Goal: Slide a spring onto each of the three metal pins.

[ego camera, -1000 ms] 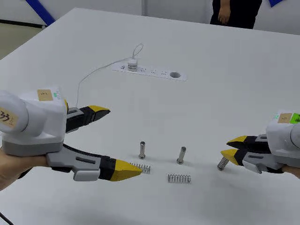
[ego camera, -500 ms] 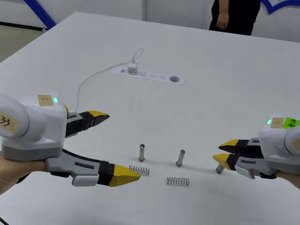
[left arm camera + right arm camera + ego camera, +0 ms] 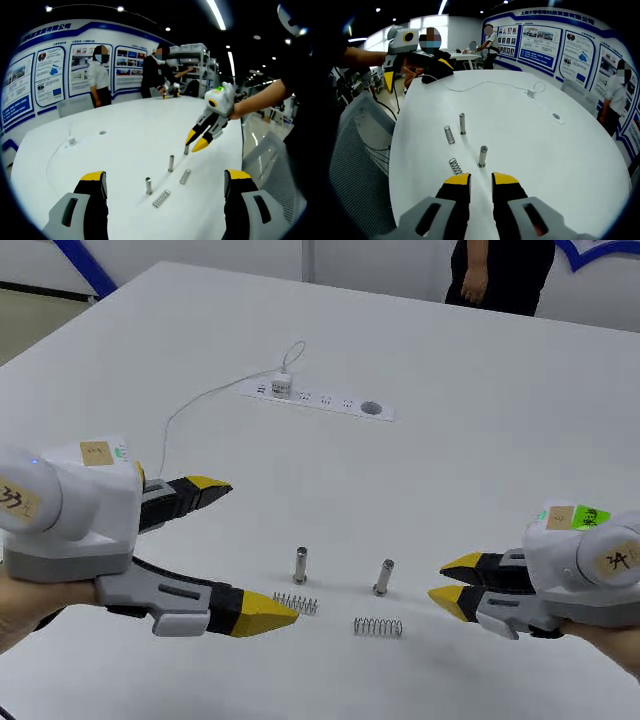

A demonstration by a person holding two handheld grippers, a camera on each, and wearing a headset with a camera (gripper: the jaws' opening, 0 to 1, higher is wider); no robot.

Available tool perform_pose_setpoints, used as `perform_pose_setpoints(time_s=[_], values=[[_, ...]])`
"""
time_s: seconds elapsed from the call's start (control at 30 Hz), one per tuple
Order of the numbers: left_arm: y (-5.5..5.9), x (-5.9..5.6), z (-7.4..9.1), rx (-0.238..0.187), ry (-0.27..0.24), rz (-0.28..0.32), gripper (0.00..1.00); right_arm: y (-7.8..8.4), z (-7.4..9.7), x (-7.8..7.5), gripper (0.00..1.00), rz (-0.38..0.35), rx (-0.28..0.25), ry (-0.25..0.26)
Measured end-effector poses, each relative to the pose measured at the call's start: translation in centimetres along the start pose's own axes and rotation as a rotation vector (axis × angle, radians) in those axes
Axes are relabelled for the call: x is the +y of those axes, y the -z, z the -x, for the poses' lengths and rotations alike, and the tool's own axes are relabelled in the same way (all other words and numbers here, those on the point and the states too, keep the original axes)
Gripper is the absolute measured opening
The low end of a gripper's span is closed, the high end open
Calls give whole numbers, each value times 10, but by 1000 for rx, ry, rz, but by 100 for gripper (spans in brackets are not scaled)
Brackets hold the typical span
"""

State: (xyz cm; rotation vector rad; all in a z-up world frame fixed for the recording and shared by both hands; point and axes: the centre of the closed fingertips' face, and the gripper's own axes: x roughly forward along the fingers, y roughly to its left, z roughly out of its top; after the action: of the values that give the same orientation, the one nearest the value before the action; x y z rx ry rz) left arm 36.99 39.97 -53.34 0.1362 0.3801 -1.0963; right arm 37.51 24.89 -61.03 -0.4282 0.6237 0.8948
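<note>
Left gripper [image 3: 240, 546] hung low over the table [image 3: 450, 440] at the left, jaws spread wide, nothing held. Just right of its near tip lay the left spring [image 3: 297, 603], flat, long axis roughly left-right, on the near side of the left pin [image 3: 301, 565], which stood upright and bare. That spring sat in line with the open jaws, so the left gripper looked the nearer one for it. Next right: the right spring [image 3: 378, 626], also flat and left-right, just near of the middle pin [image 3: 383, 577], upright and bare. Right gripper [image 3: 455, 580] pointed left at that pair, jaws only a narrow slit apart, nothing seen between them. Third pin [image 3: 186, 149] stood right at its tips in the left gripper view; too small to tell whether it carried a spring. Nothing blocked either approach: power strip [image 3: 320, 399] and its cable [image 3: 200, 400] lay well to the far side.
</note>
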Motion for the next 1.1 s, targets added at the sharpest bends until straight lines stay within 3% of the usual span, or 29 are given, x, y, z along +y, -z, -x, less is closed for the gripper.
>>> perform_pose_setpoints(time_s=[0.33, 1.1], values=[[11, 5, 3, 24, -7, 15, 100, 8, -22, 19, 17, 7, 31, -76], [20, 1, -2, 45, 18, 53, 100, 30, -55, 32, 17, 25, 112, -172]])
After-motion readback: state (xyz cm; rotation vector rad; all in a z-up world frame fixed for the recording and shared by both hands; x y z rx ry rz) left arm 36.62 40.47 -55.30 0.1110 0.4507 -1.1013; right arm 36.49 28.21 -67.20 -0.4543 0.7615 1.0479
